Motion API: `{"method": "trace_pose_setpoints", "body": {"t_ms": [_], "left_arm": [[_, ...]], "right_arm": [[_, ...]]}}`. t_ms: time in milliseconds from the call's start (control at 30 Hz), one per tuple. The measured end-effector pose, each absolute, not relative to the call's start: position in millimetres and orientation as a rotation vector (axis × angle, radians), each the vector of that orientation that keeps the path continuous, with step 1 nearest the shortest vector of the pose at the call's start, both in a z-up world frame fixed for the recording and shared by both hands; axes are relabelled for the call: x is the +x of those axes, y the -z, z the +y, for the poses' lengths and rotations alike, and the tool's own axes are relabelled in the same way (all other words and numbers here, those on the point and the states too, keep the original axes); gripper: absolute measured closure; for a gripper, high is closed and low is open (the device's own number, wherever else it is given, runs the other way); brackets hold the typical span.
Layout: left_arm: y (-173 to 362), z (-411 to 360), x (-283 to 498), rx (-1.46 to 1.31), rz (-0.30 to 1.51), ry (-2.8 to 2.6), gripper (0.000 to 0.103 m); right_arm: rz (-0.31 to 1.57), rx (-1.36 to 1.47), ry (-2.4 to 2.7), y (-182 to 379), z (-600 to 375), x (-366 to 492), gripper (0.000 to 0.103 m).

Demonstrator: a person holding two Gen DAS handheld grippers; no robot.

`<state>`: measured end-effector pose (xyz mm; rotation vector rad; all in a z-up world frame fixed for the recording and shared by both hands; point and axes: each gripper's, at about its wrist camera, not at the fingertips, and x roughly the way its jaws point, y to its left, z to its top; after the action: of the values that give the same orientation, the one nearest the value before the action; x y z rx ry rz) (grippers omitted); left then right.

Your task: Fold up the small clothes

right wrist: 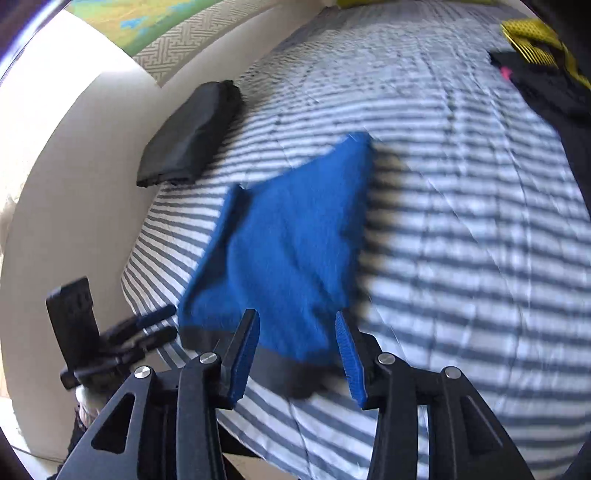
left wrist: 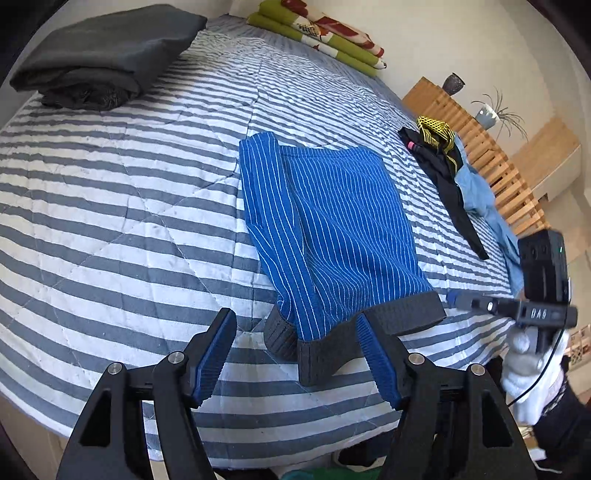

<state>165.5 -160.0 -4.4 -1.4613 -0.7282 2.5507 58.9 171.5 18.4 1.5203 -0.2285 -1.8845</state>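
Observation:
A blue pinstriped pair of small shorts (left wrist: 332, 221) lies flat on the striped quilt (left wrist: 129, 221), its dark grey waistband (left wrist: 402, 314) towards me. My left gripper (left wrist: 293, 315) is open just in front of the waistband's left end, holding nothing. The right gripper (left wrist: 480, 303) reaches in from the right, held by a white-gloved hand (left wrist: 532, 365), its tips near the waistband's right corner. In the blurred right wrist view the right gripper (right wrist: 295, 314) is open over the shorts (right wrist: 288, 240) and waistband (right wrist: 280, 373). The left gripper (right wrist: 155, 326) shows at the left.
A folded dark grey garment (left wrist: 107, 55) sits at the far left of the bed. A loose heap of black, yellow mesh (left wrist: 436, 129) and light blue clothes (left wrist: 480, 192) lies at the right edge by a wooden slatted rail (left wrist: 491, 158). Folded green bedding (left wrist: 317, 29) lies at the back.

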Motion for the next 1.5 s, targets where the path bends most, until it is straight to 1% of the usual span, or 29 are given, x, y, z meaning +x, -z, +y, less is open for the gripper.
{"method": "trace_pose_setpoints", "body": {"t_ms": [133,167,267,300,333,367,400,433,467,500,567,633,733,867,967,1000,1033,1133,1267,1367,1500], "left_arm": [[13.8,-163.5,157.1,-1.478,-0.784,-2.483,0.032],[19.8,-163.8,146.8,-1.485,-0.799,-2.466,0.032],[32.9,-160.9,131.4,-1.524,-0.819,-2.390,0.034],[36.3,-159.9,125.0,-1.541,-0.827,-2.363,0.039],[37.1,-159.3,121.9,-1.554,-0.846,-2.328,0.050],[37.7,-159.3,117.9,-1.574,-0.867,-2.295,0.057],[37.3,-160.9,115.0,-1.605,-0.891,-2.262,0.070],[36.1,-163.8,112.4,-1.644,-0.917,-2.235,0.078],[34.4,-166.8,109.2,-1.669,-0.944,-2.206,0.079],[30.9,-169.2,107.4,-1.679,-0.971,-2.172,0.079],[22.3,-173.1,107.5,-1.681,-1.012,-2.117,0.079],[16.6,-173.1,110.2,-1.707,-1.005,-2.092,0.079],[24.0,-170.7,114.0,-1.786,-0.957,-2.110,0.079],[47.1,-172.4,122.2,-1.883,-0.938,-2.145,0.079],[45.0,-176.6,128.3,-1.886,-0.933,-2.187,0.076],[39.2,-177.7,130.1,-1.886,-0.898,-2.223,0.072],[30.6,-178.3,132.2,-1.867,-0.860,-2.271,0.067],[4.9,-182.1,136.1,-1.794,-0.770,-2.364,0.065],[-20.9,-174.2,117.4,-1.623,-0.760,-2.458,0.065],[-16.7,-162.1,92.3,-1.589,-0.761,-2.445,0.065],[14.5,-172.9,70.6,-1.713,-0.783,-2.456,0.067]], "right_arm": [[-0.237,1.491,1.838,2.3,179.9,85.0,0.064],[-0.216,1.476,1.837,4.0,175.8,90.3,0.064],[-0.074,1.440,1.889,8.1,154.3,102.3,0.064],[-0.038,1.428,1.901,9.3,147.9,103.5,0.064],[-0.009,1.416,1.913,9.5,142.5,105.5,0.064],[0.016,1.412,1.925,8.9,138.0,105.6,0.064],[0.038,1.414,1.933,8.0,134.9,104.0,0.064],[0.056,1.415,1.941,6.0,131.7,102.4,0.071],[0.079,1.423,1.944,2.9,129.7,99.9,0.086],[0.094,1.433,1.942,-1.3,128.1,97.1,0.092],[0.096,1.428,1.936,-15.3,129.9,92.6,0.094],[0.106,1.415,1.935,-30.9,135.2,90.8,0.095],[0.207,1.392,1.965,-43.9,133.3,94.4,0.096],[0.366,1.432,1.923,-21.1,122.6,109.5,0.096],[0.454,1.468,1.830,-1.7,118.7,125.4,0.096],[0.452,1.466,1.823,-1.7,122.2,126.8,0.095],[0.424,1.456,1.820,-5.6,128.6,127.2,0.095],[0.290,1.399,1.833,-28.6,153.4,119.6,0.094],[0.102,1.286,1.931,-59.2,170.0,94.4,0.094],[0.044,1.264,1.960,-58.9,148.7,79.0,0.094],[0.066,1.294,1.940,-32.2,114.8,69.9,0.094]]}}
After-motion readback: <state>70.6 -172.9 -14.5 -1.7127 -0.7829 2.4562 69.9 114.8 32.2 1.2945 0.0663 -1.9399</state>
